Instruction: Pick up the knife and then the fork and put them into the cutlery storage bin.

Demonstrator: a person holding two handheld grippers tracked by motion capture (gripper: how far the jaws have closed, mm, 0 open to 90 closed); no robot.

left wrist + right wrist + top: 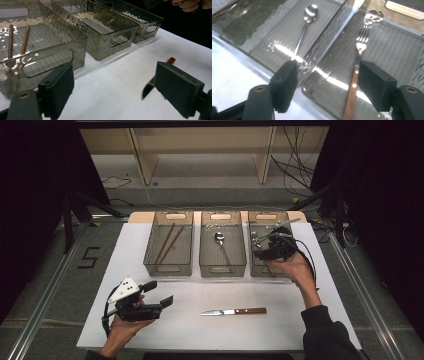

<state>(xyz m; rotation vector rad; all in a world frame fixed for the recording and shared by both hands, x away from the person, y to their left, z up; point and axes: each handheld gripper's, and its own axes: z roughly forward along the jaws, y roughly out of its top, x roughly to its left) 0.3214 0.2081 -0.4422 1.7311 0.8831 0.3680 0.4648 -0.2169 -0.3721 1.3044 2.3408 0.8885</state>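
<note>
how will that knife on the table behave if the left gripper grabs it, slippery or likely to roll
The knife lies flat on the white table, so it probably won't roll. Its shiny metal blade looks slick; the wooden handle likely grips better. It looks stiff, and so low that the open left gripper may struggle to get under it.

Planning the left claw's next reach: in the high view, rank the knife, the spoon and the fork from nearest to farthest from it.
From the left claw:
1. Knife, on the table to its right.
2. Spoon, in the middle bin.
3. Fork, in the right bin under the right claw.
</note>
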